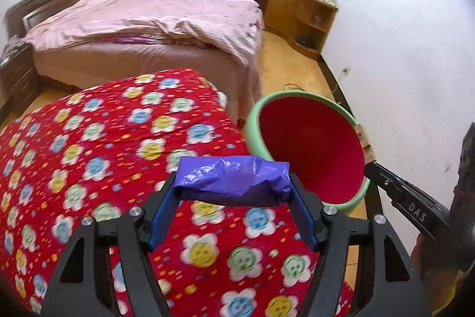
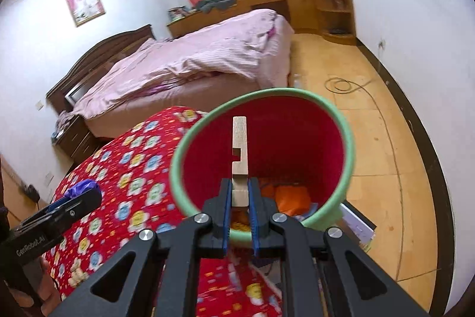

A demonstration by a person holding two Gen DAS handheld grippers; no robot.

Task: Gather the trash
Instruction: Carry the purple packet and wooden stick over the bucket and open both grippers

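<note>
Left gripper [image 1: 234, 186]: blue pads pressed against both ends of a crumpled purple plastic wrapper [image 1: 233, 178], held clear above the red flower-print cloth [image 1: 104, 153] that covers the tabletop. Wrapper sits just beside the near rim of the bin, not yet over its mouth.

Right gripper [image 2: 240, 192]: narrow, pinching a notched pale wooden tab [image 2: 240, 138] fixed at the rim of the green bin with red lining [image 2: 297, 132]. The bin hangs tilted by this tab, mouth turned toward the left gripper, off the edge of the cloth and above the wooden floor [image 2: 371, 138].

Progress, as judged: some collecting appears done. Orange crumpled pieces [image 2: 292, 195] and other scraps lie at the bottom of the bin. The purple wrapper is picked up but not dropped in; carrying it over the rim and letting go remains.

Hard to make out:
- Both views are motion-blurred, so the cloth pattern smears.
- The gripper bodies cover the near part of the cloth; further trash there cannot be ruled out.
- The bin's bottom is partly hidden behind the right gripper, so contents beyond the orange pieces are unclear.
- Whether the tab is clipped or glued on cannot be told.
</note>
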